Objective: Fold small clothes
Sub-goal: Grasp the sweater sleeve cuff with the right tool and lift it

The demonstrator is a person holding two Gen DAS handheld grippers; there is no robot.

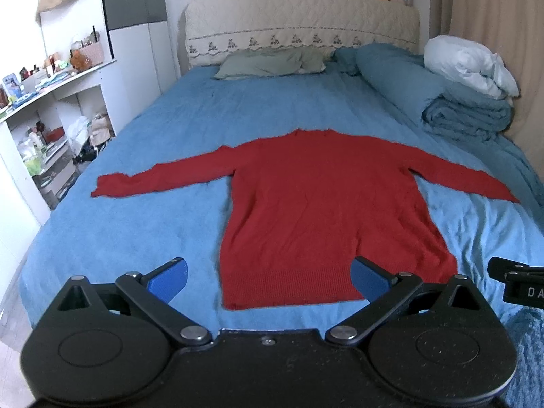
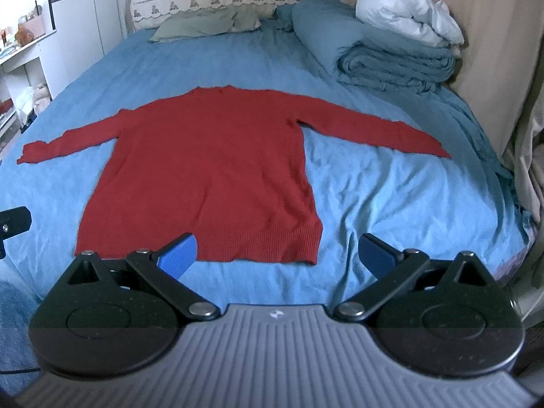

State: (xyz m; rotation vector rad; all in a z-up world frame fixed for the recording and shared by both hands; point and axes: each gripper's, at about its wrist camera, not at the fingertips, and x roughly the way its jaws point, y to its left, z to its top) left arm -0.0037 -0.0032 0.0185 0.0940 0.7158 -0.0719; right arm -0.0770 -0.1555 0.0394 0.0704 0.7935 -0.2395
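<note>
A red long-sleeved sweater (image 1: 316, 204) lies flat on the blue bed sheet (image 1: 136, 238), sleeves spread out to both sides, hem toward me. It also shows in the right wrist view (image 2: 210, 170). My left gripper (image 1: 268, 277) is open and empty, held just short of the hem's left half. My right gripper (image 2: 277, 255) is open and empty, held in front of the hem's right corner. Neither touches the sweater. A bit of the right gripper (image 1: 516, 280) shows at the edge of the left wrist view.
A rolled blue duvet (image 1: 452, 108) with a white one (image 1: 472, 64) on top lies at the back right. Green pillows (image 1: 272, 63) sit by the headboard (image 1: 299, 23). Cluttered white shelves (image 1: 51, 129) stand left of the bed. A curtain (image 2: 493, 34) hangs at right.
</note>
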